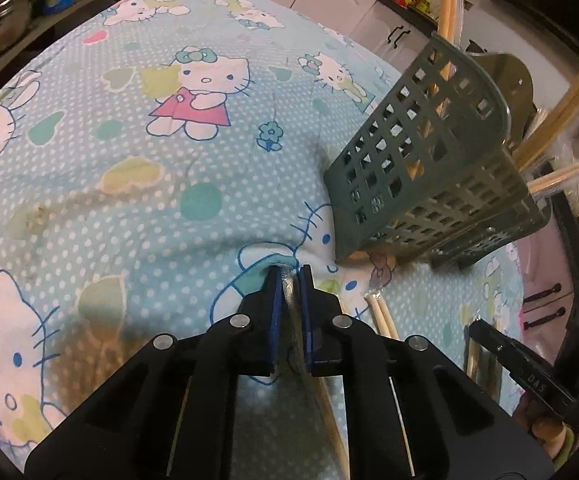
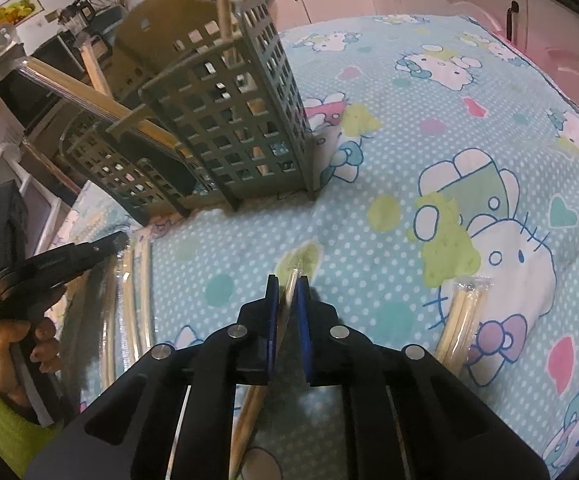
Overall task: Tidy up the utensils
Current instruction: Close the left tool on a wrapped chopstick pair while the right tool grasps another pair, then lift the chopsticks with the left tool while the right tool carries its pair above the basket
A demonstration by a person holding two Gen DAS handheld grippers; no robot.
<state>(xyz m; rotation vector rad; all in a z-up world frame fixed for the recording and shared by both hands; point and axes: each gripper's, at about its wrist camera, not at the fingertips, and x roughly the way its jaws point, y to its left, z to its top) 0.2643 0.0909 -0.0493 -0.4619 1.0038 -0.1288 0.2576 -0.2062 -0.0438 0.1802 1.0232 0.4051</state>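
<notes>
My tongs (image 1: 288,270) are matt black plastic with blue pads (image 1: 276,312) and shiny metal pins. The cloth (image 1: 169,184) on the bench is soft, printed cotton, I think. The basket (image 1: 421,168) is dull green plastic. The chopsticks (image 2: 459,320) are pale, smooth wood in clear, shiny wrap.

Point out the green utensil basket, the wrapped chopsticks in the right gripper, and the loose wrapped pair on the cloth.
green basket (image 2: 245,120), right wrist view, on its front lattice wall.
held chopsticks (image 2: 294,280), right wrist view, on the wrapped tip just past the jaws.
loose chopsticks (image 2: 463,308), right wrist view, on the wrapper's upper half.
</notes>
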